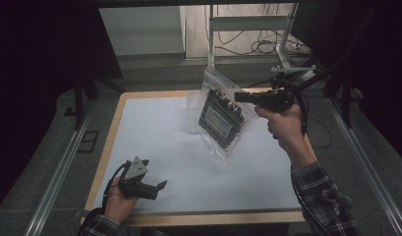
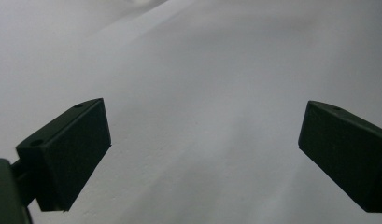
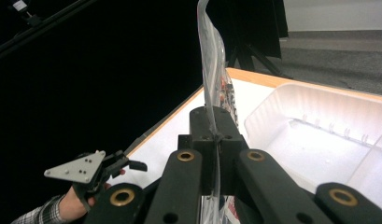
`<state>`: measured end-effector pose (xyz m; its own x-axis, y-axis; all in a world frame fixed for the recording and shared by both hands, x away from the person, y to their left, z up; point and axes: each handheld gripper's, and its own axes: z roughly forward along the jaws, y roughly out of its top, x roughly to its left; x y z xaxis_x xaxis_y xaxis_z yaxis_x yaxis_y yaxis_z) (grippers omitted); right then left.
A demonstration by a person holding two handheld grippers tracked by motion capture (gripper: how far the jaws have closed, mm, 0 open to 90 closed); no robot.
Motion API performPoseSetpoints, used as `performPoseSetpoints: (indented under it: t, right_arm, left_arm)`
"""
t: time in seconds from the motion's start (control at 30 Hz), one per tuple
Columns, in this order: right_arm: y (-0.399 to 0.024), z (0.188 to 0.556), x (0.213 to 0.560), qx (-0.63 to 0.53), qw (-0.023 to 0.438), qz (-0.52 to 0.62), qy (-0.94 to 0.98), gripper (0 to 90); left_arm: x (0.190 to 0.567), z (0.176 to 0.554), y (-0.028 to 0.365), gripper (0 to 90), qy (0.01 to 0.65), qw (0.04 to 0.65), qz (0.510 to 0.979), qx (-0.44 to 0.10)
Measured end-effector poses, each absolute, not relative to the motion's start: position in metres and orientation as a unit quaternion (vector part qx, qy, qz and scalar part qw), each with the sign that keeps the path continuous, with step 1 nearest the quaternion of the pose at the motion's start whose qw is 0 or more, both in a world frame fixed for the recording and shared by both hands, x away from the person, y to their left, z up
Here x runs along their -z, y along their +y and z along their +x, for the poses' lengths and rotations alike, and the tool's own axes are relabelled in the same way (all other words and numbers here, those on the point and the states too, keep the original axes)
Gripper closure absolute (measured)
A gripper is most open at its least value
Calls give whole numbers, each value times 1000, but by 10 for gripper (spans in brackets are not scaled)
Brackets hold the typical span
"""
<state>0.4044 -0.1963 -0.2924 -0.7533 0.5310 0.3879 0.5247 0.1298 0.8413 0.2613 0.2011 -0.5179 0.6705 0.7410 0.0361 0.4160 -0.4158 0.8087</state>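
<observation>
While the left gripper (image 1: 161,185) idles low over the table (image 1: 154,132) with fingers spread, the right gripper (image 1: 236,96), fingers pinching one edge of the clear zip bag (image 1: 221,115) hanging tilted above the table's far side, risks it slipping under its dark contents' weight.

Plaid sleeves (image 1: 322,196); each black hand-held gripper (image 1: 161,185) has brass-ringed pivots, a trailing cable, one a grey three-cornered plate (image 1: 135,167)

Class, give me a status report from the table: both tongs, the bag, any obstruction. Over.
Right tongs shut on clear plastic zip bag of dark parts, held above white table sheet. Left tongs open, empty, low. Nothing blocking.
</observation>
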Motion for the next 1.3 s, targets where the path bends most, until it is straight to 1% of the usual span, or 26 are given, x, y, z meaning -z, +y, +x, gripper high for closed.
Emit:
performPoseSetpoints:
  t: [0.27, 0.83, 1.3]
  right_arm:
    - [-191, 425, 287, -560, 3, 357, 747, 890]
    - [-171, 473, 269, -553, 19, 352, 755, 889]
    - [-161, 513, 273, -545, 28, 374, 750, 890]
  left_arm:
    - [518, 262, 202, 20, 356, 408, 816, -200]
    - [517, 262, 203, 20, 360, 410, 813, -202]
    - [517, 262, 205, 19, 363, 413, 810, -205]
